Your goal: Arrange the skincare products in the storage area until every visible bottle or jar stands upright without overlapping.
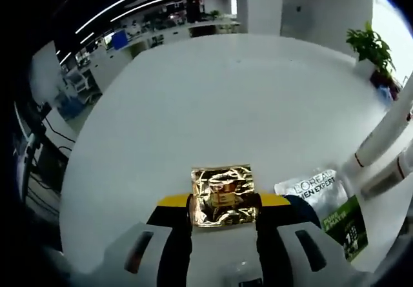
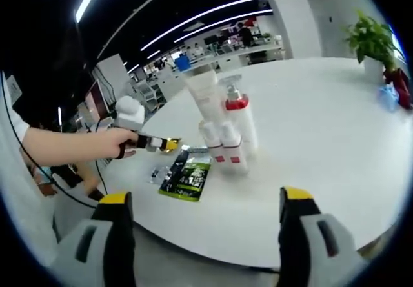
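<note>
My left gripper [image 1: 224, 202] is shut on a small gold foil-wrapped box [image 1: 222, 193], held low over the white table [image 1: 213, 106]. To its right lie a white L'Oreal sachet [image 1: 315, 187] and a green-and-black sachet [image 1: 346, 226]; white bottles [image 1: 387, 132] lean in at the right edge. In the right gripper view, several white bottles [image 2: 227, 146] with red bands stand upright together, among them a tall tube [image 2: 203, 90] and a pump bottle [image 2: 239, 116]. My right gripper [image 2: 206, 200] hangs open, short of the table's near edge. A hand holds the left gripper [image 2: 168, 144] left of the bottles.
A green-and-black sachet [image 2: 187, 177] and a small clear packet [image 2: 158, 171] lie flat left of the bottles. A potted plant [image 2: 371, 39] stands at the table's far right, also the plant [image 1: 371, 45]. Office desks lie beyond the table.
</note>
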Motion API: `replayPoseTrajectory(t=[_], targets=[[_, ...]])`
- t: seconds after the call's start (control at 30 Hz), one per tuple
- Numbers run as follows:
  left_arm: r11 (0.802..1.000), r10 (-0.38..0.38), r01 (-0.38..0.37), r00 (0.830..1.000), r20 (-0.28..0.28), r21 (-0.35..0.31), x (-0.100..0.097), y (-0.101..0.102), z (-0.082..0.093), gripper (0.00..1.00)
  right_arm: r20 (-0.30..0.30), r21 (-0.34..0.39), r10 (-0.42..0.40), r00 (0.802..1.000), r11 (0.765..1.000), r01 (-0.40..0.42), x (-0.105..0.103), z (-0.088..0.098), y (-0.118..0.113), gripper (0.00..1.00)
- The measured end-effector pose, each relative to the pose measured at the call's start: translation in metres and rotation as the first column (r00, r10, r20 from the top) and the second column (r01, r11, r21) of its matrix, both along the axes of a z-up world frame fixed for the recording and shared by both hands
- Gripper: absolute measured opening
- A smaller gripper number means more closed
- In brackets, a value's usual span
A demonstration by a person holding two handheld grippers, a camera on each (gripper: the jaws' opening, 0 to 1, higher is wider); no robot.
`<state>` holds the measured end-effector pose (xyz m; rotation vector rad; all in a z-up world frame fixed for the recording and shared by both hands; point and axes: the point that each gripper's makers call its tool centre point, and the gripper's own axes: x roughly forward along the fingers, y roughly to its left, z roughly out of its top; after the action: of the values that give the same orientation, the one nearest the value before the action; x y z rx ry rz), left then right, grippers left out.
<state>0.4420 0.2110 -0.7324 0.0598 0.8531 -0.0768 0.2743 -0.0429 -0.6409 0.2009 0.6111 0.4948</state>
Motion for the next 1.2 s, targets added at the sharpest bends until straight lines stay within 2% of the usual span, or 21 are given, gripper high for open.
replayPoseTrajectory(t=[0.27, 0.57, 0.87, 1.2], targets=[[0.998, 0.055, -0.055, 0.998, -0.016, -0.031, -0.018, -0.006, -0.002, 0.35, 0.005, 0.001, 0.002, 1.0, 1.0, -0.002, 0.0, 0.001, 0.0, 0.94], [0.997, 0.078, -0.078, 0.997, -0.009, -0.029, -0.027, -0.012, -0.003, 0.36, 0.008, 0.003, 0.001, 1.0, 1.0, -0.001, 0.0, 0.002, 0.001, 0.94], [0.996, 0.081, -0.082, 0.996, -0.022, -0.019, -0.033, -0.011, -0.011, 0.36, 0.005, 0.002, 0.0, 1.0, 1.0, 0.0, 0.0, 0.001, 0.0, 0.94], [0.995, 0.096, -0.097, 0.995, -0.022, -0.039, -0.03, -0.011, -0.011, 0.37, 0.001, 0.0, 0.001, 1.0, 1.0, -0.001, 0.0, 0.0, 0.0, 0.94]])
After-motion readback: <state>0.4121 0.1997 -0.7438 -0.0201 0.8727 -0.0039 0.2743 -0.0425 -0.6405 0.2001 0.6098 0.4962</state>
